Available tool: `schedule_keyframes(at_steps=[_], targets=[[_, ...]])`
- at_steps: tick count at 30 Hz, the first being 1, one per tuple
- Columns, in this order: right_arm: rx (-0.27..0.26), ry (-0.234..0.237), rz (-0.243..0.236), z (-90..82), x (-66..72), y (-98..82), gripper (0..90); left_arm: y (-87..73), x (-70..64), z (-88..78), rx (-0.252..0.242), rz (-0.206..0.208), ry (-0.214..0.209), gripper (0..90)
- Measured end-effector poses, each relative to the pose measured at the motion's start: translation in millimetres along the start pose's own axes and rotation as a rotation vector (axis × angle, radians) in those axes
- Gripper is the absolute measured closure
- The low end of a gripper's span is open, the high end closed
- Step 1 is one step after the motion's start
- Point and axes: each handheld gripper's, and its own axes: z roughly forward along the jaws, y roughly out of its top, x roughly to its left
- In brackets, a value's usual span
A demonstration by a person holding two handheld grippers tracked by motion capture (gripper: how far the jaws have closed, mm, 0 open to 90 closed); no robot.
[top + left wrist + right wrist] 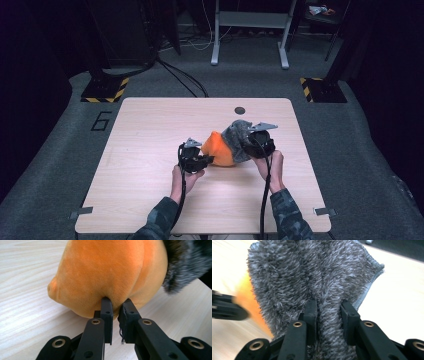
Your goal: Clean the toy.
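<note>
An orange plush [219, 149] lies mid-table, with a shaggy grey cloth [235, 137] draped over its right side. My left gripper [205, 160] meets the plush from the left. In the left gripper view its jaws [117, 301] are nearly together, pinching a fold of the orange plush [105, 272], and the grey cloth [185, 262] shows at the upper right. My right gripper [247, 147] is at the cloth's near right side. In the right gripper view it [328, 303] is shut on a ridge of the grey cloth [312, 272]. There, orange plush [247, 300] peeks out at the left.
The light wooden table [150, 130] has a small dark round hole [240, 110] near its far edge. On the grey floor behind it stand two black bases with yellow stripes [105, 90] [322, 87] and a grey metal frame [250, 30].
</note>
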Motion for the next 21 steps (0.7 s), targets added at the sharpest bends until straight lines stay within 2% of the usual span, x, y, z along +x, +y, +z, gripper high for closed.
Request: schedule_keyframes(at_steps=[1, 2, 3, 5, 8, 9, 12, 16, 17, 21], targets=[[-0.019, 0.008, -0.024, -5.5, 7.4, 6.0, 70.5, -0.1, -0.9, 0.4, 0.001, -0.002, 0.007, 82.0], [-0.019, 0.008, -0.024, -5.5, 7.4, 6.0, 70.5, 0.1, -1.2, 0.6, 0.006, 0.001, 0.011, 82.0], [-0.032, 0.019, -0.049, -8.6, 16.1, 12.2, 70.4, 0.0, -1.3, 0.9, 0.007, 0.006, 0.011, 81.9], [-0.038, 0.02, -0.064, -8.4, 21.0, 14.9, 70.4, 0.1, -2.1, 1.7, 0.008, 0.013, 0.024, 81.8], [-0.023, 0.026, -0.096, -2.7, 33.9, 20.0, 70.3, 0.4, -2.0, 2.3, 0.015, 0.029, 0.031, 81.7], [-0.001, 0.024, -0.121, 4.9, 39.9, 20.1, 70.1, 0.2, -2.5, 3.0, 0.011, 0.027, 0.039, 81.7], [0.002, 0.007, -0.136, 11.3, 43.6, 18.3, 70.2, -1.4, 0.5, 4.5, 0.022, 0.019, 0.047, 81.7], [0.0, 0.014, -0.12, 12.9, 44.4, 15.6, 70.0, -2.6, 2.3, 5.3, 0.024, 0.005, 0.054, 81.8], [0.001, 0.019, -0.13, 12.4, 43.2, 15.0, 70.0, -2.5, 2.0, 5.3, 0.025, 0.005, 0.057, 81.8], [0.004, 0.021, -0.113, 10.1, 38.3, 8.9, 69.7, -3.0, 3.0, 5.8, 0.024, -0.006, 0.059, 81.7]])
